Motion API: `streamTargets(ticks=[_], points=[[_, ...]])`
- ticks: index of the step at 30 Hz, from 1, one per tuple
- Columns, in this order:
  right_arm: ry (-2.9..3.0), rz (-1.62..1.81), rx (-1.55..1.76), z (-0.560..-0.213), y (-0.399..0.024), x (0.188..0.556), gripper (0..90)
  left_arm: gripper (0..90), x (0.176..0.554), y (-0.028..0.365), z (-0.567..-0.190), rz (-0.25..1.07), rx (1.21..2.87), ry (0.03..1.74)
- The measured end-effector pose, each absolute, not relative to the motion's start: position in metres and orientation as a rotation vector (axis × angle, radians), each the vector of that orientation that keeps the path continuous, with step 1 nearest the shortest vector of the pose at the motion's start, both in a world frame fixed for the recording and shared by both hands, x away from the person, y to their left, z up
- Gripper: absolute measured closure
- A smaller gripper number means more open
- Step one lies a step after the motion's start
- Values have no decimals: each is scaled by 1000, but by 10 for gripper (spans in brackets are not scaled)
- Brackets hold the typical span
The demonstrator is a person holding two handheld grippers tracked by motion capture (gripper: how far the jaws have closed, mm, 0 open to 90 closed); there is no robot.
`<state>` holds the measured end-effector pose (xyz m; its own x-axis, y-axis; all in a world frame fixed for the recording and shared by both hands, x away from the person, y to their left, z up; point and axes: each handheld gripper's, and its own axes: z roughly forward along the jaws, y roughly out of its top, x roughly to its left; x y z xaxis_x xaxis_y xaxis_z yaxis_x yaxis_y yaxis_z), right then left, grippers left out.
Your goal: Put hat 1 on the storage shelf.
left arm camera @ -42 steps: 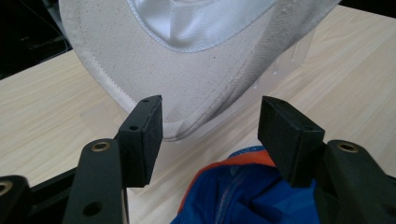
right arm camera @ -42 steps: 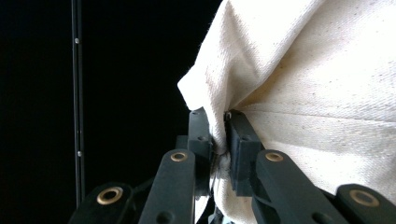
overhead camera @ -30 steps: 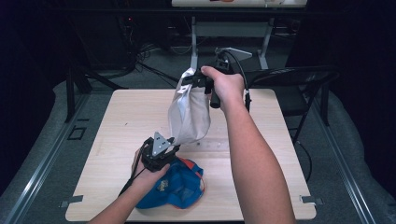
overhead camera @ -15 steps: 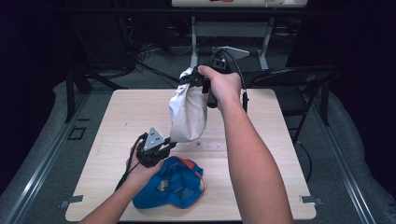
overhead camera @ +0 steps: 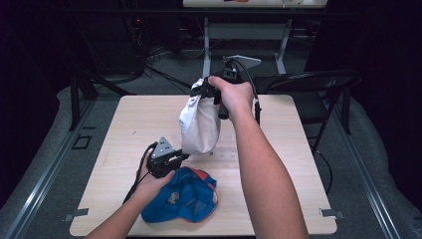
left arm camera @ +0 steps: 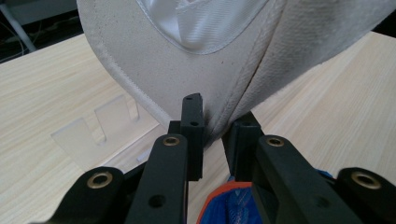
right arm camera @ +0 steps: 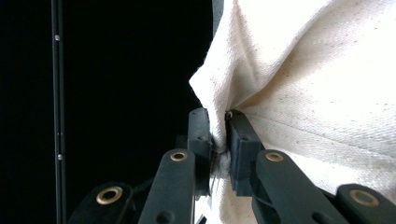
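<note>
Over the table: the right gripper (overhead camera: 206, 88) is holding a white cloth cap (overhead camera: 199, 124) up high, so the cap is hanging down in the air above the wooden table (overhead camera: 134, 119).
Right jaws: they are squeezing tight on a fold of the white cloth (right arm camera: 289, 93), with only the cloth between them. This pinch at the top is carrying the whole cap.
Left gripper (left arm camera: 215, 135): it is reaching up from below to the bottom edge of the cap. Its jaws are sitting on both sides of a fold, nearly closed, and seem to be nipping the cloth.
Why two grips: one at the top and one at the bottom are probably stretching the cap out, maybe to open it or turn it. That is a guess.
Inside of cap: the shiny white lining (left arm camera: 205, 23) is showing from below, so the open side is facing the left gripper.
Blue cap (overhead camera: 181, 196): it is lying on the table by the left hand (overhead camera: 149, 179), with an orange edge. It looks put aside for now.
Clear plastic piece (left arm camera: 93, 130): it is lying flat on the table under the hanging cap.
</note>
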<state>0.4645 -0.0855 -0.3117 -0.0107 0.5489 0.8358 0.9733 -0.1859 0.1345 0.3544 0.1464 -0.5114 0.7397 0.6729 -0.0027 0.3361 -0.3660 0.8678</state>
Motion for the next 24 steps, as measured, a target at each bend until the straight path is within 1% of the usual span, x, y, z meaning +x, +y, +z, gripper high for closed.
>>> streamTargets(ticks=[3,8,13,18,24], points=[[-1579,-1100,-1762,-314,-83,465,819,795,355,149,-512,416,1970,781],[-1579,-1098,-1752,-317,-78,465,818,802,353,149,-512,423,1972,795],[-1591,-1090,-1739,-317,-75,466,817,805,351,148,-512,428,1961,844],[-1623,-1073,-1745,-320,-69,466,816,812,350,150,-517,402,1904,909],[-1634,-1065,-1730,-328,-64,466,817,824,349,154,-522,387,1874,943]])
